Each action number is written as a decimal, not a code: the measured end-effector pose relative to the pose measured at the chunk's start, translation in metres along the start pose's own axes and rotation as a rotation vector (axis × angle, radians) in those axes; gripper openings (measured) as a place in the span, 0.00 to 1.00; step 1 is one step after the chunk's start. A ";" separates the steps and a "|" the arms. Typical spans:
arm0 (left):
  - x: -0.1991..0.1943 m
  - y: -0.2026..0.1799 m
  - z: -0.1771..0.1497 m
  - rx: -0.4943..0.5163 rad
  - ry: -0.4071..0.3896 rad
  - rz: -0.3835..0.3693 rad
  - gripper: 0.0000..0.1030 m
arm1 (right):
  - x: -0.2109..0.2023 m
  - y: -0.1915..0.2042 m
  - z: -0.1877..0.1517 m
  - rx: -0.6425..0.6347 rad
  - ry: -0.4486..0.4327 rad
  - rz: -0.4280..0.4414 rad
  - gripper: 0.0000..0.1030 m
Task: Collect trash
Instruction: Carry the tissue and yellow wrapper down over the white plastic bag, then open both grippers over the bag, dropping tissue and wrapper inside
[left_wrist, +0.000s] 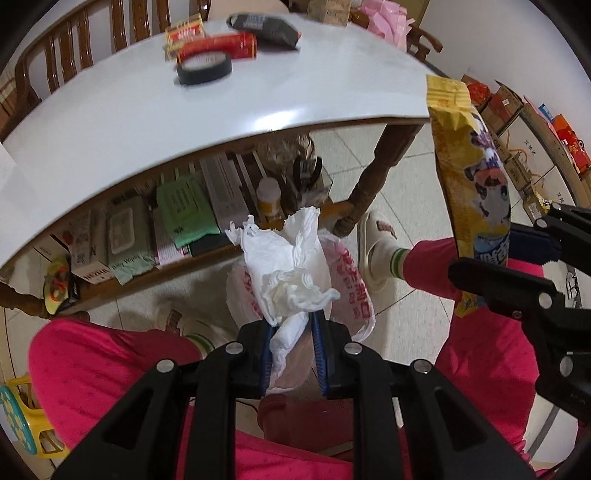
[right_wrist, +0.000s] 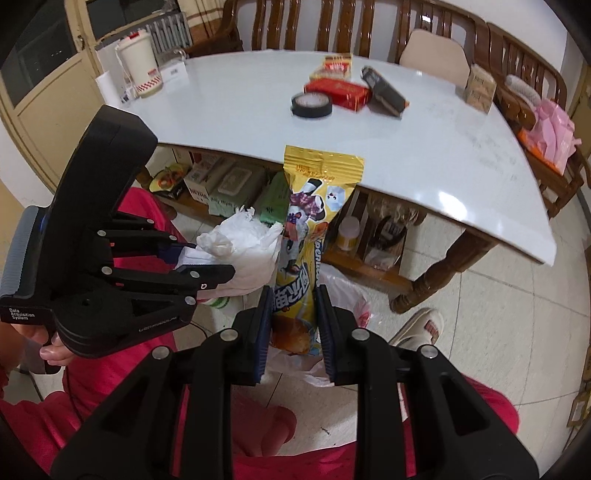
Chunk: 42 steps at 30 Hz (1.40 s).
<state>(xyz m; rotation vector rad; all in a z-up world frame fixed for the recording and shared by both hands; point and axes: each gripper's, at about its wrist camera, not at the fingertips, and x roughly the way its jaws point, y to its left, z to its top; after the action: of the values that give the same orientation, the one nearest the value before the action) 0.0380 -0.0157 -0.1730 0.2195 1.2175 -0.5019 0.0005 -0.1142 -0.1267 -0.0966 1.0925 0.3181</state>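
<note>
Fingers of the left gripper (left_wrist: 291, 332) clench a crumpled tissue (left_wrist: 288, 266); those of the right gripper (right_wrist: 293, 317) pinch a yellow snack wrapper (right_wrist: 310, 221) near its lower end, long axis upright. Both hang off the tabletop (right_wrist: 240, 110) edge, above a plastic bag (right_wrist: 347, 295) on the floor. Bag lies straight below and slightly forward; both look about equally near. Likely next: lower, let go.

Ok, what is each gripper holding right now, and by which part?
Left gripper pinches the crumpled white tissue by its lower end. Right gripper clamps the yellow snack wrapper near its bottom.
</note>
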 end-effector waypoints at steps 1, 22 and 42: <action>0.005 0.001 0.000 -0.004 0.009 -0.003 0.18 | 0.005 -0.002 -0.001 0.007 0.008 0.004 0.23; 0.142 0.029 0.010 -0.148 0.278 -0.060 0.18 | 0.156 -0.044 -0.034 0.168 0.292 0.066 0.23; 0.245 0.047 0.005 -0.232 0.487 -0.071 0.19 | 0.255 -0.061 -0.057 0.267 0.493 0.123 0.23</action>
<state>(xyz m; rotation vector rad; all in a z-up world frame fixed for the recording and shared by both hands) 0.1269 -0.0379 -0.4050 0.1018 1.7513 -0.3728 0.0767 -0.1331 -0.3829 0.1384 1.6247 0.2614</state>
